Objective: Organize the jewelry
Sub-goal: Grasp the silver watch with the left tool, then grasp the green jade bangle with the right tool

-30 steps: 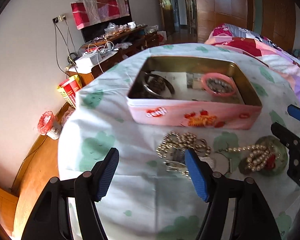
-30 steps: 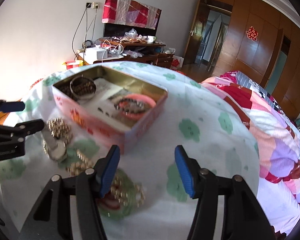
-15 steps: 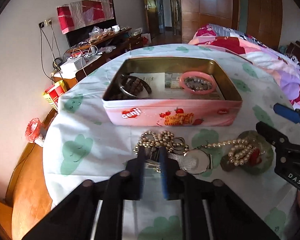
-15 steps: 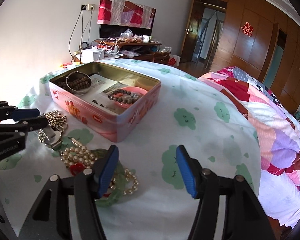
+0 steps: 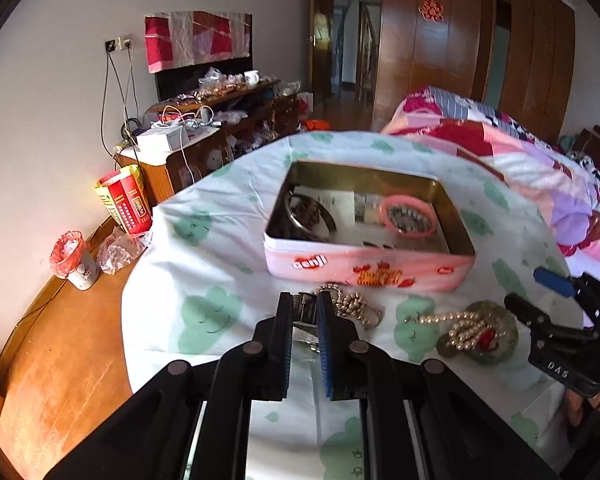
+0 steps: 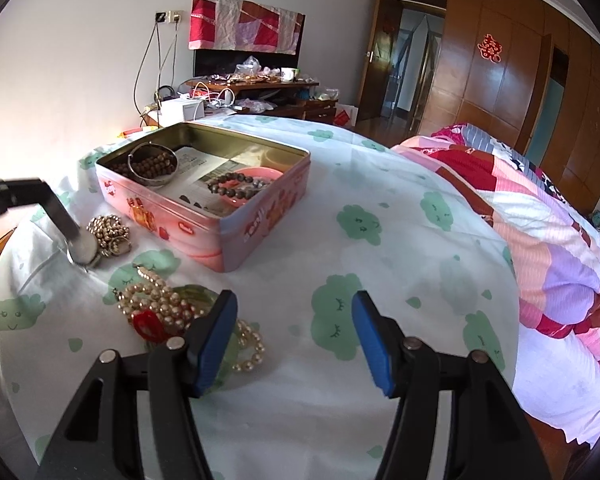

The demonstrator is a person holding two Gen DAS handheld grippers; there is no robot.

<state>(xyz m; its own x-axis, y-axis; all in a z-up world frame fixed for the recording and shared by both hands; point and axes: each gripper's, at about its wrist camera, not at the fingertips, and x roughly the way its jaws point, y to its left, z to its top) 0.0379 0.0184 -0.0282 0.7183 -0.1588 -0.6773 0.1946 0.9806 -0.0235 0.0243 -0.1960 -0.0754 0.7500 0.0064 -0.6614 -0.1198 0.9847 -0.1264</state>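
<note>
On the cloth-covered table (image 5: 204,280), left hand-held gripper (image 5: 304,308) pinches the watch (image 5: 305,312); its band may snag the gold chain (image 5: 355,306). Right hand-held gripper (image 6: 294,312) gapes empty.

Left gripper (image 5: 304,312) low, fingers nearly together on a watch (image 5: 305,312), right gripper (image 6: 294,340) spread wide, hovering.

Tin (image 6: 236,236) blocks ahead-left (pearls (image 6: 160,304) beside); cloth (image 6: 379,280) open rightward.

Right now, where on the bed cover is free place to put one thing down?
Free: the cloth right of the pink tin, toward the quilt, beyond the open right gripper. Crowded: in front of the tin, with the pearl necklace, gold chain and left gripper.
</note>
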